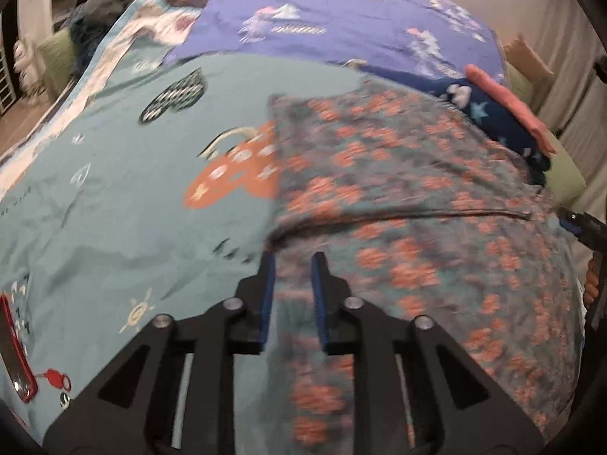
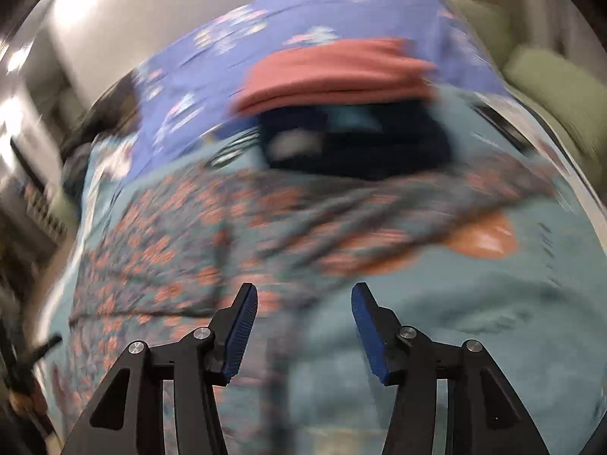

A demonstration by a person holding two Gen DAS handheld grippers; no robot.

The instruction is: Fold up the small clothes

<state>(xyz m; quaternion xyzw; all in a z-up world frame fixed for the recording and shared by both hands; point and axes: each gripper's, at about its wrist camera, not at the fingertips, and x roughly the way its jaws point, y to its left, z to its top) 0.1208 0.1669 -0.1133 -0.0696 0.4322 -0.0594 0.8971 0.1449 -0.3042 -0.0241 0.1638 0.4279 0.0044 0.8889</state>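
A small teal garment with an orange flower print [image 1: 398, 197] lies spread on the bed, wrinkled, with a fold line across it. In the left wrist view my left gripper [image 1: 294, 256] hovers over its near left edge. There is a narrow gap between the blue pads, and the cloth seen through it lies flat below. The right wrist view is blurred. There the same garment [image 2: 170, 235] stretches to the left, and my right gripper [image 2: 303, 286] stands open over its near edge with nothing between the pads.
Behind the garment sit a folded pink cloth [image 2: 337, 72] and a dark blue star-print piece [image 1: 493, 117]. The bed has a teal patterned sheet [image 1: 114, 189] and a purple blanket [image 1: 322, 19]. A red-cased phone [image 1: 15, 349] lies at the left edge, green pillows [image 2: 561, 87] at the right.
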